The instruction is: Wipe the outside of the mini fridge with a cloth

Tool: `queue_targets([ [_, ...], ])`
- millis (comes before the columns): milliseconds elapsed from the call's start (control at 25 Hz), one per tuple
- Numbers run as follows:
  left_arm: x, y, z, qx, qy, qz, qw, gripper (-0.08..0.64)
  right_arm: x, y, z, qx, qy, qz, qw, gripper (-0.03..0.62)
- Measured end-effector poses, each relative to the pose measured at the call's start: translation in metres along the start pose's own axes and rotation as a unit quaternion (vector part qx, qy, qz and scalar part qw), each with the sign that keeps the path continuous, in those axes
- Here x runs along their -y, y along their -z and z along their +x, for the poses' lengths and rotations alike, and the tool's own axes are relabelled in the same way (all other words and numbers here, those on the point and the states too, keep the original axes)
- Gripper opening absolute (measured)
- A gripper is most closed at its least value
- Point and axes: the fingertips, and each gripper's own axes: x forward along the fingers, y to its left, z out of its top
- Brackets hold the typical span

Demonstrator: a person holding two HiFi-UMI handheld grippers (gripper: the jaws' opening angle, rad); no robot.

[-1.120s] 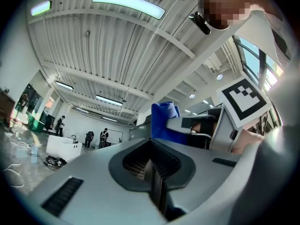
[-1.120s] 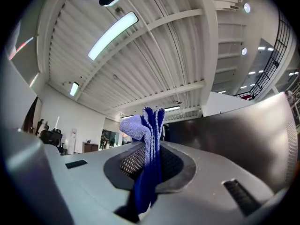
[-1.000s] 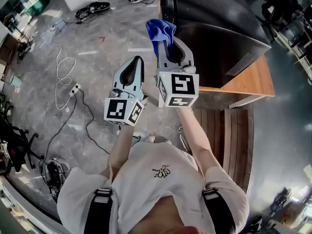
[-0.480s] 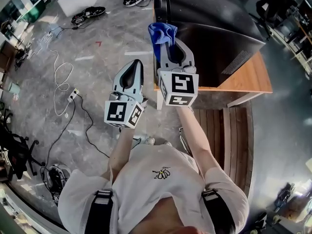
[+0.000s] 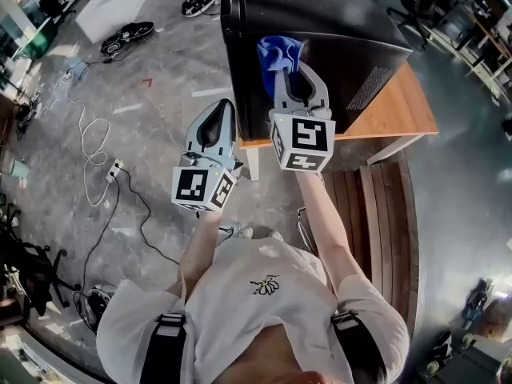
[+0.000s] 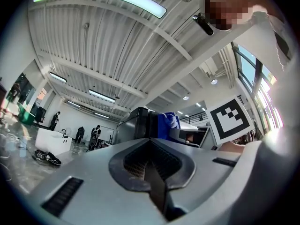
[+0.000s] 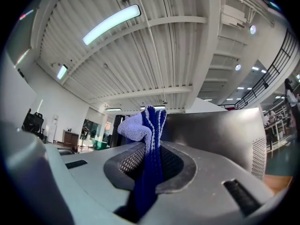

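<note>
Both bare forearms reach forward from a white T-shirt, the right one farther out. Right gripper (image 5: 286, 74) points at the mini fridge (image 5: 336, 10), its jaws clamped on a blue cloth (image 5: 280, 53). The cloth is nubbly microfibre with a bunched tuft standing above the jaw tips, close against the fridge's dark side wall; contact can't be confirmed. Left gripper (image 5: 225, 107) is held lower and to the left, over the floor (image 5: 152, 126), with its jaws pressed together and nothing between them. The fridge is a boxy black cabinet with smooth, slightly glossy panels and a perforated vent patch, and it sits on a wooden table (image 5: 404, 110). The floor is mottled grey, with loose cables (image 5: 96, 146) lying on it.
</note>
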Motion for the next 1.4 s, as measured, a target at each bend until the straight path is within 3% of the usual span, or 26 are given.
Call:
queue_targets([
  [440,0.032,0.007,0.014,-0.008,0.026,-0.008,0.9996,0.005,0.071,0.002,-0.021,-0.007,0.066,-0.026,0.997,0.062],
  [1400,0.049,0.029,0.03,-0.023,0.015,-0.012,0.9996,0.005,0.202,0.014,-0.053,-0.014,0.17,-0.045,0.984,0.062],
])
